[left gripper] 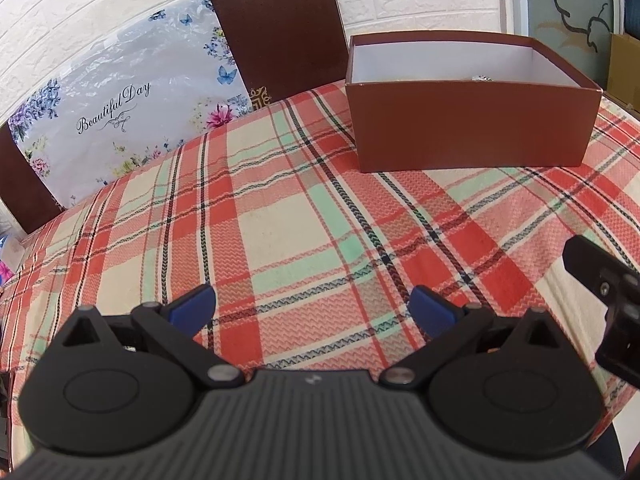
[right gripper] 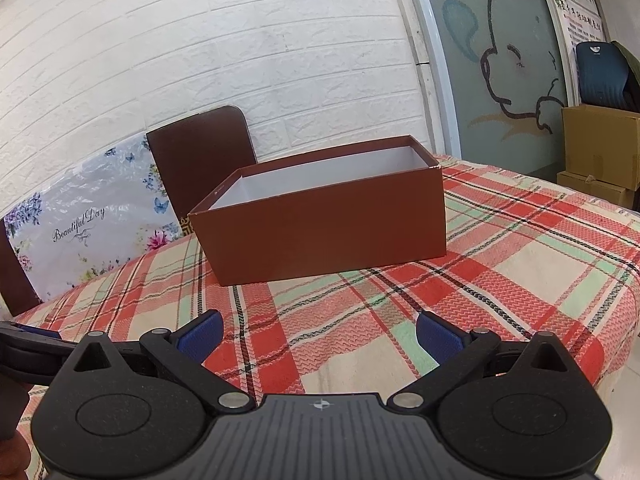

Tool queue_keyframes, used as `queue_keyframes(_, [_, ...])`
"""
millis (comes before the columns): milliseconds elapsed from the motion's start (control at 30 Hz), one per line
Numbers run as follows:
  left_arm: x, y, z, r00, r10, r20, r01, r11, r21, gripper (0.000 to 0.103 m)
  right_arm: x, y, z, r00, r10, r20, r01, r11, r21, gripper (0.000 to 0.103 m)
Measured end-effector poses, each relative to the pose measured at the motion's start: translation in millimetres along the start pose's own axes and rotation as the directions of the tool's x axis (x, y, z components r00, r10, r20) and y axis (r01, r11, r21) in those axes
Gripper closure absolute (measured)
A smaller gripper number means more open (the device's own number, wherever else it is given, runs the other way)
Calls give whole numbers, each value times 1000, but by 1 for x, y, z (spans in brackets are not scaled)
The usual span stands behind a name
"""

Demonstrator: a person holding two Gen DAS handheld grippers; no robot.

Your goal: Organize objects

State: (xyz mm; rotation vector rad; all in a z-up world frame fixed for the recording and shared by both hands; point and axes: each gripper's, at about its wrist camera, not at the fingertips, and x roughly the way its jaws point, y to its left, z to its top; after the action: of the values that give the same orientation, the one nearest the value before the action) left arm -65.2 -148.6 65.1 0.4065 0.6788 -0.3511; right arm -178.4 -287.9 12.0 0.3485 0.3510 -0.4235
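Note:
A brown open box (left gripper: 472,124) with a white inside stands on the plaid tablecloth (left gripper: 288,216); it also shows in the right wrist view (right gripper: 324,236). A small silvery thing (left gripper: 482,77) peeks over its front wall; the rest of the inside is hidden. My left gripper (left gripper: 312,308) is open and empty, low over the cloth, well short of the box. My right gripper (right gripper: 318,336) is open and empty, also short of the box. The right gripper's body shows at the right edge of the left wrist view (left gripper: 612,292).
Two brown chair backs (left gripper: 280,32) and a floral "Beautiful Day" bag (left gripper: 120,108) stand behind the table against a white brick wall. Cardboard cartons (right gripper: 600,152) sit on the floor at the right. The table's right edge (right gripper: 628,300) drops off near my right gripper.

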Motion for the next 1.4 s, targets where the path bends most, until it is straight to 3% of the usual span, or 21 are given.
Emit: queue_keyframes(1400, [12,-5,-5,998,-25,-61,26,1000,4,0,8,-4,-5,1000,8,-15,-8,1000,6,1])
